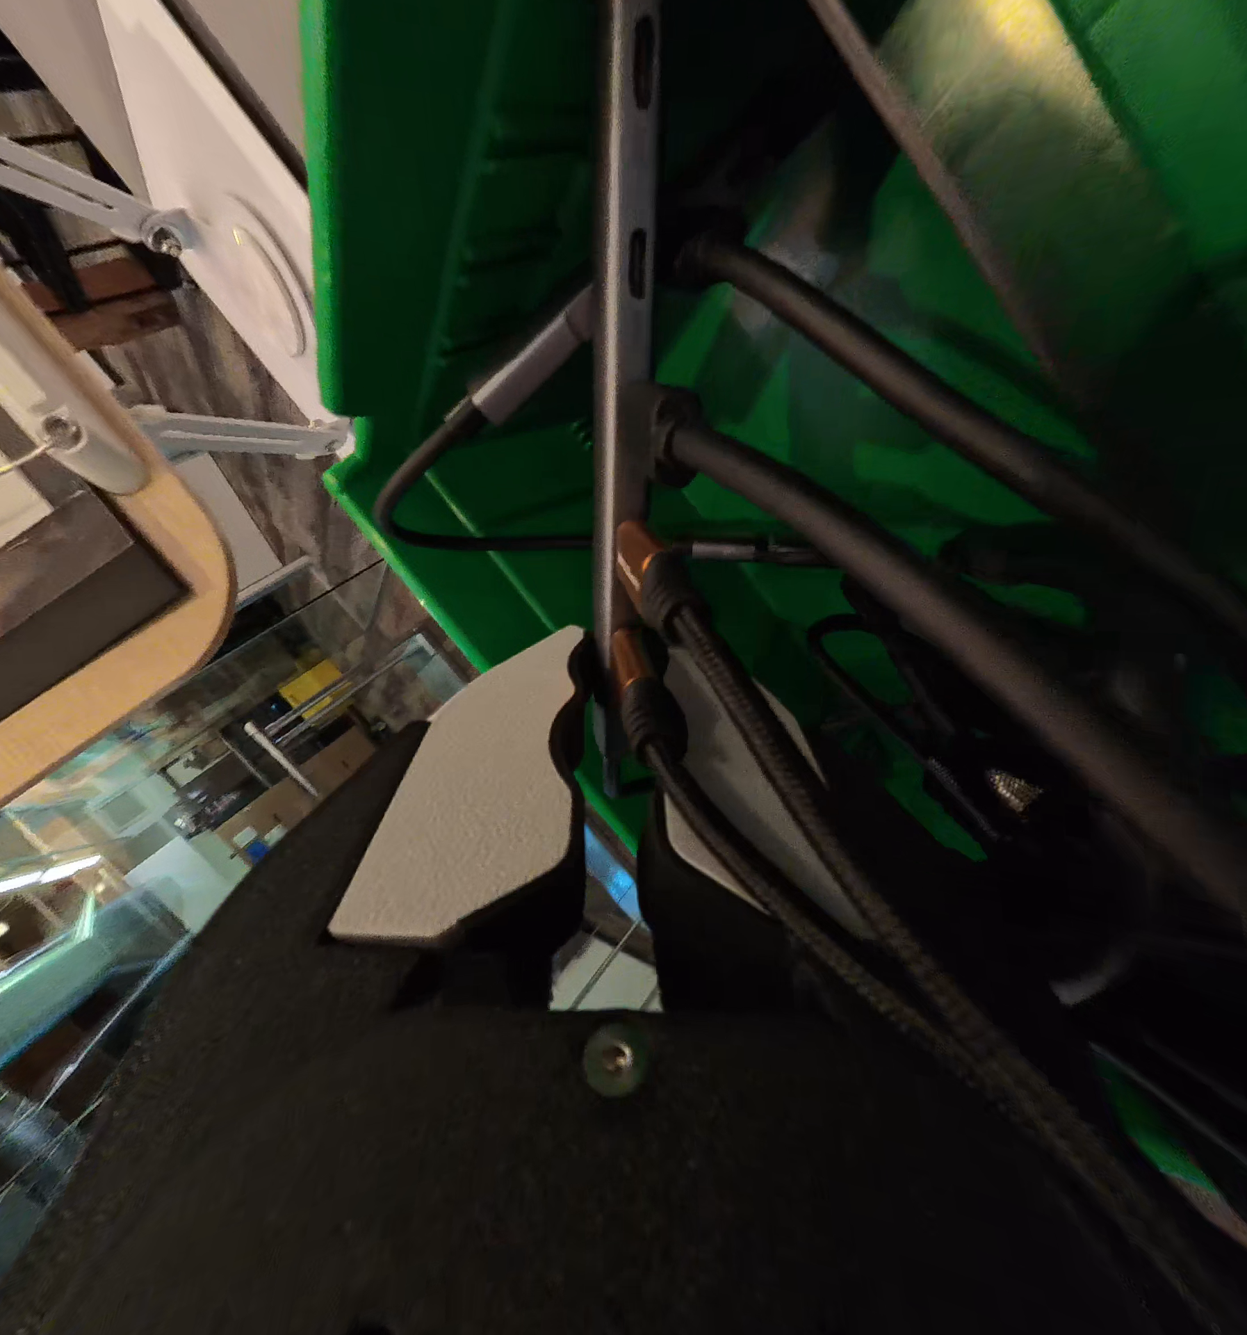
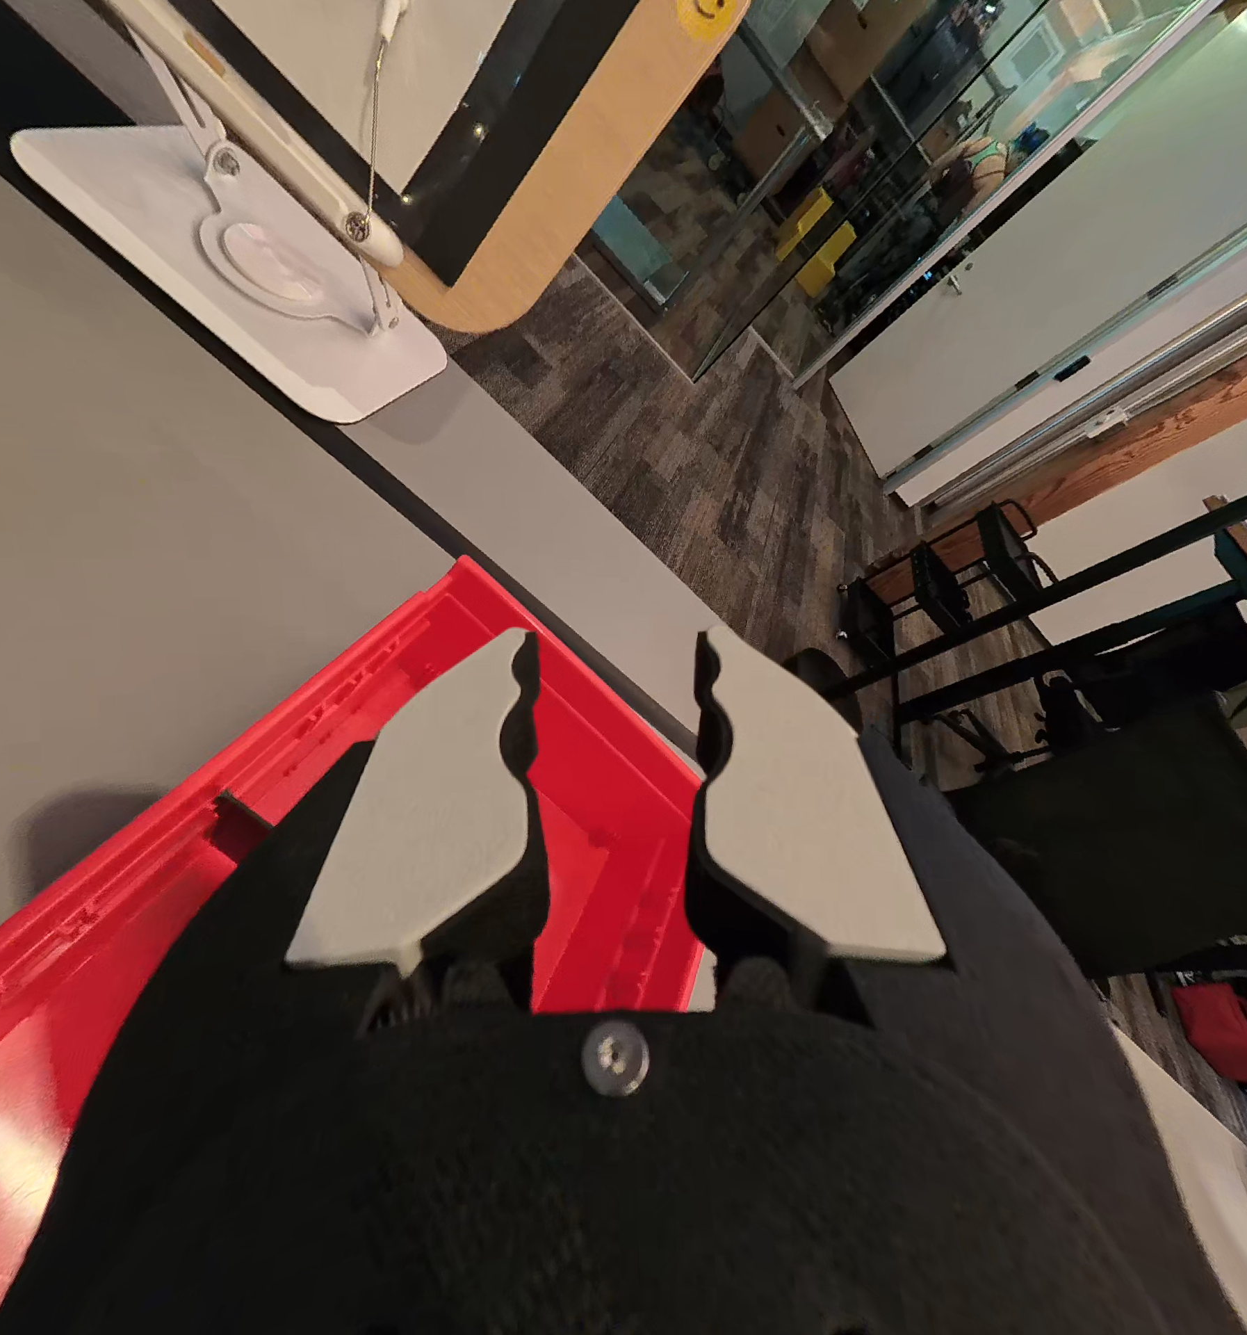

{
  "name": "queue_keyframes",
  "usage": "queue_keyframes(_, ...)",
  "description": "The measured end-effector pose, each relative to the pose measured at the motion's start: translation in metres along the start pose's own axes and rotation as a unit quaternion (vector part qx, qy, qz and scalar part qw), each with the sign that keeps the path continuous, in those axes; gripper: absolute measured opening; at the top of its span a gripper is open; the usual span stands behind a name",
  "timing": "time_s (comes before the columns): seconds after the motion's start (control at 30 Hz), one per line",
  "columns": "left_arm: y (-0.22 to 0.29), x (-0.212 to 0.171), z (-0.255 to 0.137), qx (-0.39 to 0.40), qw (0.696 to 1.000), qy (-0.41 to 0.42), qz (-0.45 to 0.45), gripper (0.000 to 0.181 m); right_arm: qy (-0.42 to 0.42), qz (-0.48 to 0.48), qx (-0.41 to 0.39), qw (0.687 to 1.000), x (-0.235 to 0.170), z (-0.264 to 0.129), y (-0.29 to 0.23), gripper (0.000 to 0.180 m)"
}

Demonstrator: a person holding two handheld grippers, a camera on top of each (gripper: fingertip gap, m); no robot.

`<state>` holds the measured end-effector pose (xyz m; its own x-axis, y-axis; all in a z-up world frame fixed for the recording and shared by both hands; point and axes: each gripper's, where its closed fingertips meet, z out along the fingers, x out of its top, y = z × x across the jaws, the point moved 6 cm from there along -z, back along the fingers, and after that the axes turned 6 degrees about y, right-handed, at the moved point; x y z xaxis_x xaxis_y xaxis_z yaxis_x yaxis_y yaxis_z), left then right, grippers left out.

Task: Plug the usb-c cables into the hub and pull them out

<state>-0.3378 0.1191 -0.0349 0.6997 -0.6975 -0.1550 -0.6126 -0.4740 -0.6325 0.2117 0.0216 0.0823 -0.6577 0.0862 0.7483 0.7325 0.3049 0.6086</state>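
Note:
In the left wrist view, my left gripper (image 1: pixel 617 675) is shut on the lower end of a thin grey hub (image 1: pixel 620 404), which I see edge-on and upright over a green bin (image 1: pixel 454 217). Several cables are plugged into the hub: two thick black ones (image 1: pixel 895 404), two braided black ones with copper-coloured plugs (image 1: pixel 635 563), and a grey-plugged thin cable (image 1: pixel 534 361) on the left side. The lower copper plug (image 1: pixel 624 664) sits right beside the pads. In the right wrist view, my right gripper (image 2: pixel 613 639) is open and empty above a red bin (image 2: pixel 592 758).
The red bin stands on a grey table (image 2: pixel 173 542) near its edge. A white stand base (image 2: pixel 173 217) with a wood-framed screen (image 2: pixel 606 144) is at the table's far side, and also shows in the left wrist view (image 1: pixel 245 217). Carpet floor and black chairs (image 2: pixel 967 578) lie beyond. The gap from one gripper's tips to the other's is roughly 55 cm.

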Motion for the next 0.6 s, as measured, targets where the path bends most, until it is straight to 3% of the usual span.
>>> queue_keyframes(0.23, -0.040, 0.002, -0.052, 0.133, 0.988, -0.076, 0.003, 0.010, 0.019, 0.002, 0.023, 1.000, 0.006, 0.002, -0.007, 0.040)
queue_keyframes(0.6, -0.152, 0.034, -0.196, 0.285, 0.948, -0.140, -0.039, 0.010, 0.081, -0.013, 0.091, 0.992, 0.040, 0.005, -0.041, 0.036)
